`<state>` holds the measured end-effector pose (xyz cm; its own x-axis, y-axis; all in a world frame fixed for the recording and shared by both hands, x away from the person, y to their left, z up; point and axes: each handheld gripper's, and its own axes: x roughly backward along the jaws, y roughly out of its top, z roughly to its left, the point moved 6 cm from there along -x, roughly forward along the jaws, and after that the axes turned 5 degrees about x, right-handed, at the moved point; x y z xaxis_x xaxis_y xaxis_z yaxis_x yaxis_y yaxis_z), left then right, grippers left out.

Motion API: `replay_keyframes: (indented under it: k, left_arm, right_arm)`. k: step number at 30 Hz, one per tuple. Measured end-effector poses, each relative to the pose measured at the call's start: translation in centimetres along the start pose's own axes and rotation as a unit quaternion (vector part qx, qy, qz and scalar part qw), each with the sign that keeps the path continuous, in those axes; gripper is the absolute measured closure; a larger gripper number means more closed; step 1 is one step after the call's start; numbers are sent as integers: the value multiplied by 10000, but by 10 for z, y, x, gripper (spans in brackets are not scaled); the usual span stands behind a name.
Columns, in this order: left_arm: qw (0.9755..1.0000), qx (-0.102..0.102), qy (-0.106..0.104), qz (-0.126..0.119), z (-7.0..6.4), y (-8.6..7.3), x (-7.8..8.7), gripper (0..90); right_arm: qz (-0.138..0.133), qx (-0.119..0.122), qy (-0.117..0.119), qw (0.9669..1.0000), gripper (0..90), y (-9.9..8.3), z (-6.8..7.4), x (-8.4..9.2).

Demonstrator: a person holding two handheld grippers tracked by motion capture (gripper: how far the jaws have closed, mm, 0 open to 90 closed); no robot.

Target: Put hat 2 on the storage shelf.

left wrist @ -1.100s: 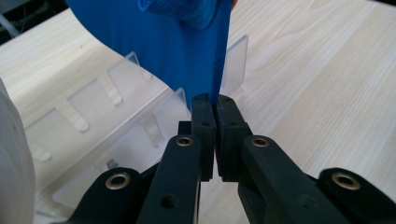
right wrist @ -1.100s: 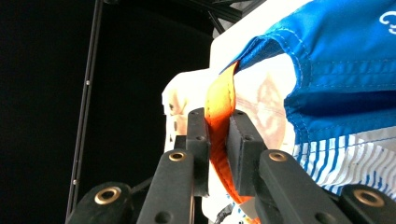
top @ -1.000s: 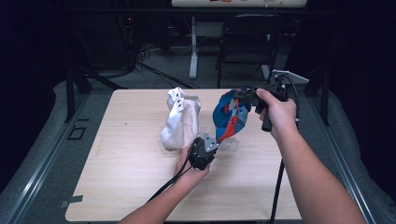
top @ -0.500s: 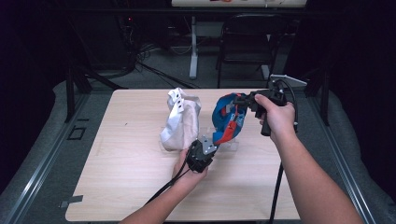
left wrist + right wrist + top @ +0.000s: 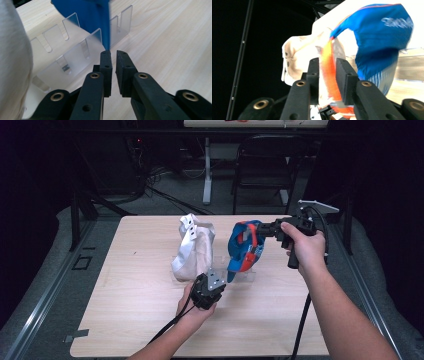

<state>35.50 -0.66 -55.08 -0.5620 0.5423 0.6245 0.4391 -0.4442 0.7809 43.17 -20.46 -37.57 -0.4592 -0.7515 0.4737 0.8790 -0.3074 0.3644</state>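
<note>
While my right gripper (image 5: pixel 270 228) hangs above the table (image 5: pixel 125 320) near its right edge, the blue cap (image 5: pixel 241 251) stands on its brim in the clear slotted rack (image 5: pixel 82 50) toward the far middle of the table. In the right gripper view the cap's orange strap (image 5: pixel 329 75) runs up between my two jaws, which have just been opening; I see a thin gap on either side of it, so the pads no longer seem to press it, though the blur leaves some doubt. My left gripper (image 5: pixel 112 53) sits low on the near side of the rack, its jaws set narrow and also just opening, with nothing between them. The tip of the cap's blue brim (image 5: pixel 106 32) comes down into a slot of the rack just beyond those fingertips, close but apart. Left of the blue cap, the white cap (image 5: pixel 192 251) leans in the same rack, touching or nearly touching its neighbour.
</note>
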Motion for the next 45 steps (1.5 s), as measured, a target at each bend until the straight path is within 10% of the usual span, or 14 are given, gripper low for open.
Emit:
replay_keyframes:
  k: [16, 32, 42, 45]
  left_arm:
    - [9995, 270, -105, 111, 20, -34, 45, 587]
    - [9948, 928, 335, 270, 87, -91, 80, 495]
    - [9939, 1049, 314, 163, 86, -99, 80, 488]
    - [9955, 920, 207, 122, 77, -93, 75, 486]
  right_arm:
    - [-64, 878, -508, 9948, 586, -30, -14, 12]
    - [138, 1220, -607, 9906, 527, -97, -67, 1]
    - [-5, 1506, -801, 9853, 507, -132, -91, -11]
    - [-328, 1774, -1078, 9777, 486, -153, -110, -13]
